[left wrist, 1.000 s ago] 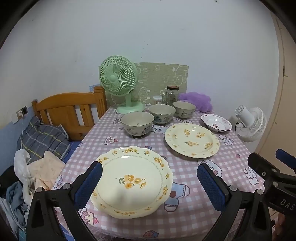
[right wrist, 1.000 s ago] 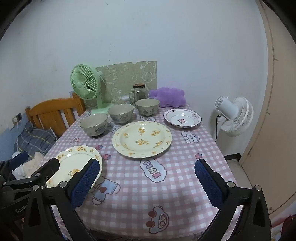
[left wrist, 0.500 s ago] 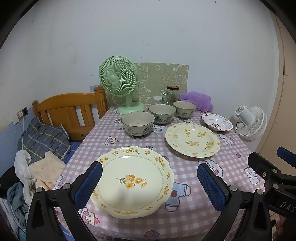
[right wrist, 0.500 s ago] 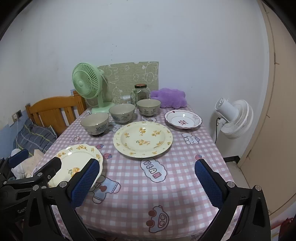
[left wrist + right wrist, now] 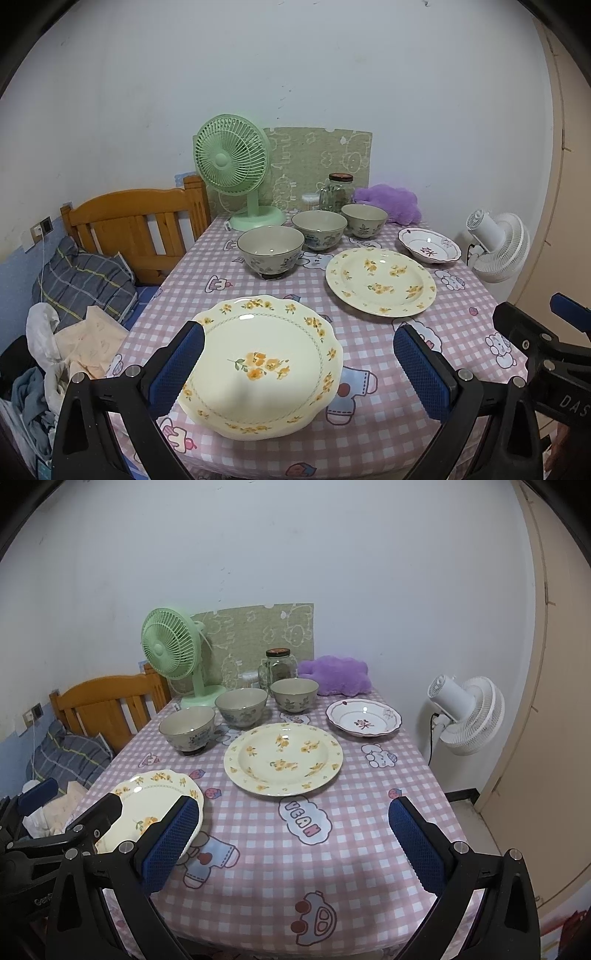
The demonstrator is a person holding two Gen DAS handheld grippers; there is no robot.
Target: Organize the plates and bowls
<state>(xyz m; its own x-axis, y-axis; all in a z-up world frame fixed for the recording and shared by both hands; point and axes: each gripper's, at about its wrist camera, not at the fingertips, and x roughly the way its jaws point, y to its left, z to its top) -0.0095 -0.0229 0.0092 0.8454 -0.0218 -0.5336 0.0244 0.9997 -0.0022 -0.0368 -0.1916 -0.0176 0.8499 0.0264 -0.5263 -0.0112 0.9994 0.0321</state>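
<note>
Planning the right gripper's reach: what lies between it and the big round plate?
Only bare checked tablecloth between right gripper and big round plate, per right wrist view.

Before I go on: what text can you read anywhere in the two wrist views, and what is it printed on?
"VEAN": cloud patch on the checked tablecloth, right wrist view.
"DAS", cut off: body of the right tongs at the edge of the left wrist view.
"Gen", cut off: body of the left tongs at the edge of the right wrist view.
Glass jar: no readable label.
Plates and bowls: flower patterns only.
</note>
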